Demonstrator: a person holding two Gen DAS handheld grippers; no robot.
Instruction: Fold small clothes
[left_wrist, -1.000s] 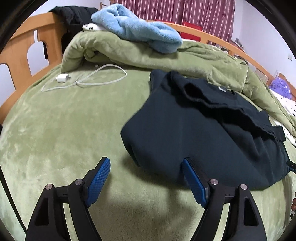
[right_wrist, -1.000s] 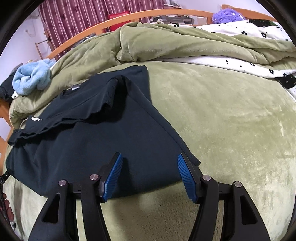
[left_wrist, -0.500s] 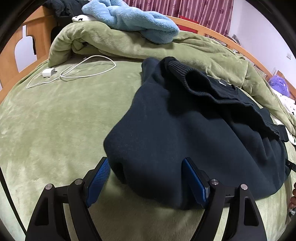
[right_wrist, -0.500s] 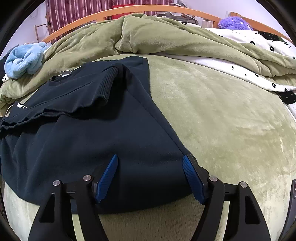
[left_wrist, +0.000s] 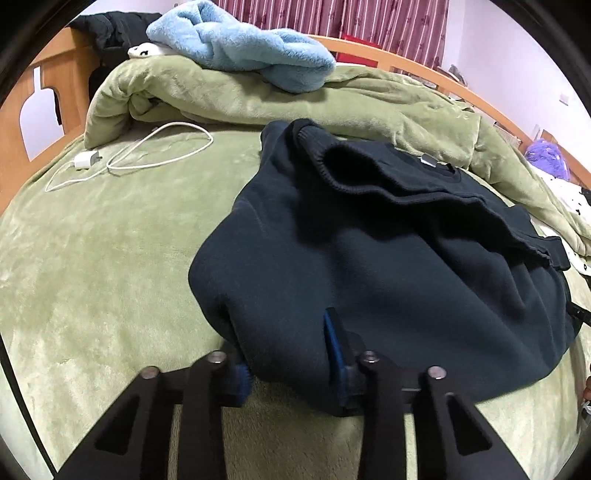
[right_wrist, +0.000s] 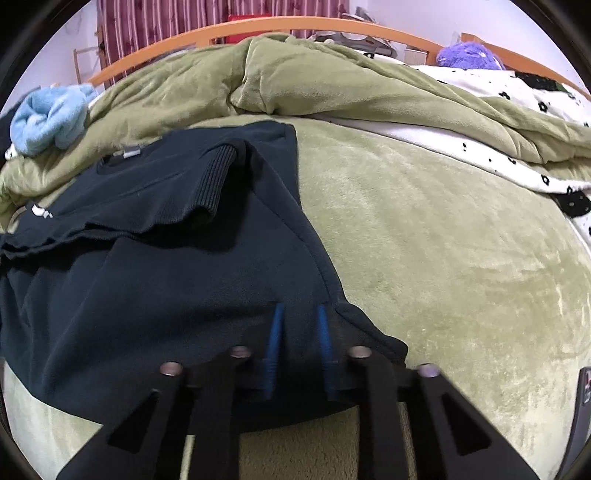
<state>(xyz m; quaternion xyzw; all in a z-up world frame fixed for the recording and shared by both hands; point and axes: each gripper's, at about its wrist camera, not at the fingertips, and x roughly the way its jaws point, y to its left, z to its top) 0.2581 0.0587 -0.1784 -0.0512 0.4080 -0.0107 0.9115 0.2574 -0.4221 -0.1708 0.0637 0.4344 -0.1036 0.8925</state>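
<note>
Your left gripper (left_wrist: 284, 354) is clenched on the near hem of the dark sweatshirt (left_wrist: 388, 251); your right gripper (right_wrist: 298, 339) pinches the hem's other corner. Sweatshirt lies on the green bedspread (left_wrist: 92, 258), 2 sleeves folded in. Beyond: white charger cable (left_wrist: 147, 158), blue towel (left_wrist: 240, 44).

Left tongs (left_wrist: 286, 349): we hold them low and level, pointing forward, jaws drawn in on a thick fold of the dark sweater (left_wrist: 369, 258); the left blue pad is almost buried in cloth.
Right tongs (right_wrist: 298, 341): we hold them low and level too, blue pads (right_wrist: 275, 332) nearly parallel, a narrow gap between them, pinching the sweater's near hem.
</note>
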